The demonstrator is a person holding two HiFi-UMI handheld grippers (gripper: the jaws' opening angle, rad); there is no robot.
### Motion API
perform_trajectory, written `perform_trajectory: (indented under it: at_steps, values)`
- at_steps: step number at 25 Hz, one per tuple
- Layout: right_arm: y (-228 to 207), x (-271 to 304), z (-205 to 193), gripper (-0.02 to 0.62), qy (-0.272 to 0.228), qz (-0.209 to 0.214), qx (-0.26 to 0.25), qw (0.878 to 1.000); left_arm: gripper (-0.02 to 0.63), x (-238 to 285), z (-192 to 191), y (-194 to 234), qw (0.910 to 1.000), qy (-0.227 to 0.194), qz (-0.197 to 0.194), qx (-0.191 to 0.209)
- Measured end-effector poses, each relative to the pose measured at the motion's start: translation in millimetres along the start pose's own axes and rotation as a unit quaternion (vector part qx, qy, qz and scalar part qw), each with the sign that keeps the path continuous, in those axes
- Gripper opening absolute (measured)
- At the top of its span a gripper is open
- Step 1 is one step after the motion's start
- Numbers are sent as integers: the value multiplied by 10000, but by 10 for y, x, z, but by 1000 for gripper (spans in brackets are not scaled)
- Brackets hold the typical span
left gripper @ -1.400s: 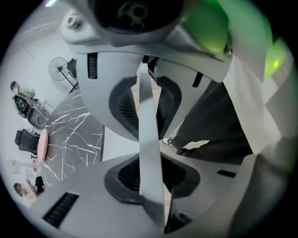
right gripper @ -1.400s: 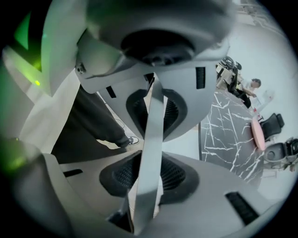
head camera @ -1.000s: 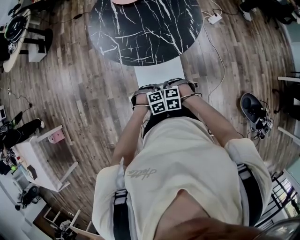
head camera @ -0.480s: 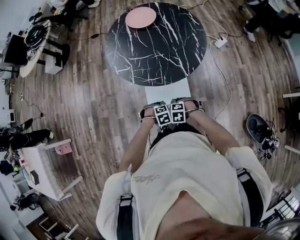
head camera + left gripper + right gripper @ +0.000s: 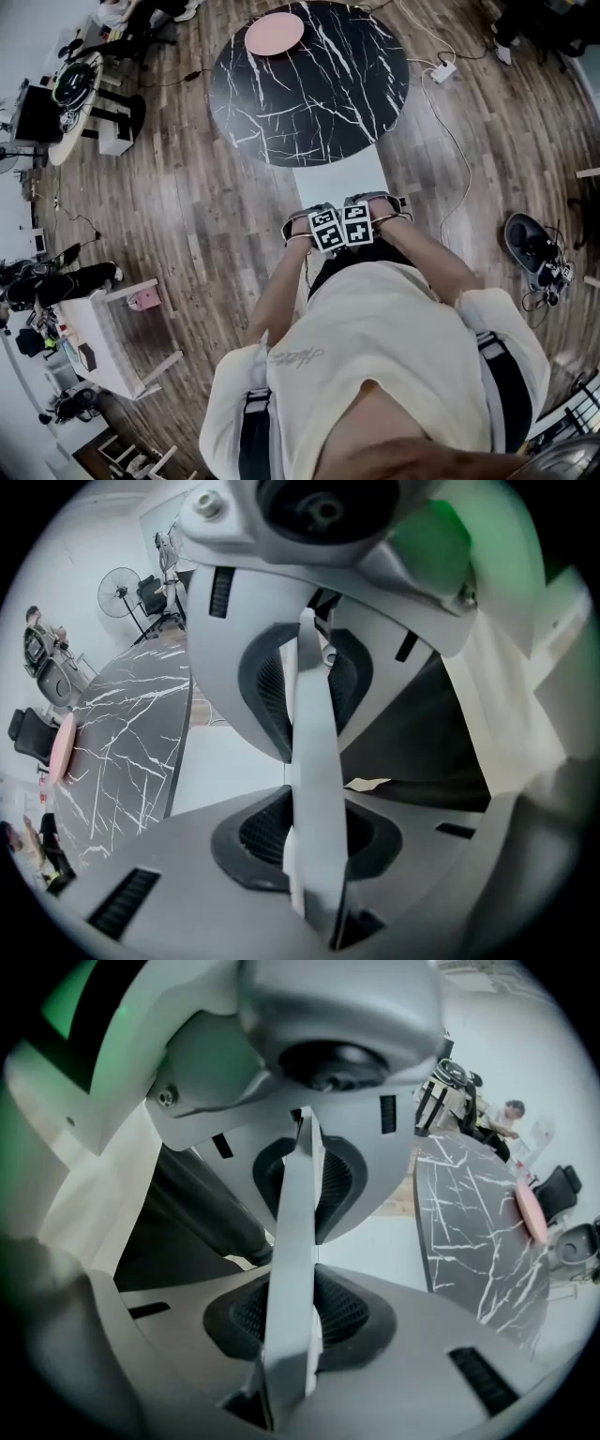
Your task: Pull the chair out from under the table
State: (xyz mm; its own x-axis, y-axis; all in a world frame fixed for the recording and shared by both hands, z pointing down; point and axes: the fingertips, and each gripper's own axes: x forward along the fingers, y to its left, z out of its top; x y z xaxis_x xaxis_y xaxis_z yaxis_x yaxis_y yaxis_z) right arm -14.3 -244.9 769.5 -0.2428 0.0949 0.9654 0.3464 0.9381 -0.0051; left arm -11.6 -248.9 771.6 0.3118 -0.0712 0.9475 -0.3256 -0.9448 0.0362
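The white chair (image 5: 339, 175) stands with its seat partly under the round black marble table (image 5: 309, 80), and its back faces me. My left gripper (image 5: 323, 231) and right gripper (image 5: 359, 223) sit side by side on the back's top edge, both pointing steeply down. In the left gripper view the left gripper (image 5: 312, 759) is shut on the thin white chair back (image 5: 319, 874), with the seat (image 5: 230, 775) and table (image 5: 131, 733) beyond. In the right gripper view the right gripper (image 5: 292, 1260) clamps the same chair back (image 5: 286, 1363) between its pads.
A pink plate (image 5: 275, 35) lies on the table's far side. A power strip (image 5: 442, 71) and its cable run over the wood floor at the right, near a black device (image 5: 530, 248). A white bench (image 5: 94, 337) stands at the left. A fan (image 5: 120, 588) stands behind.
The head view has pulled back, so the whole table and the pink plate now show. Both grippers keep the same hold on the chair back and have hardly moved.
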Motion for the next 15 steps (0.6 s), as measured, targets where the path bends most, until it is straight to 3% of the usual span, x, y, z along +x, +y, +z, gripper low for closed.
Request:
perform_trajectory:
  at_steps: [15]
  values:
    - [462, 7, -13, 86, 16, 199, -289, 9994, 91, 21, 19, -460, 9996, 16, -133, -265]
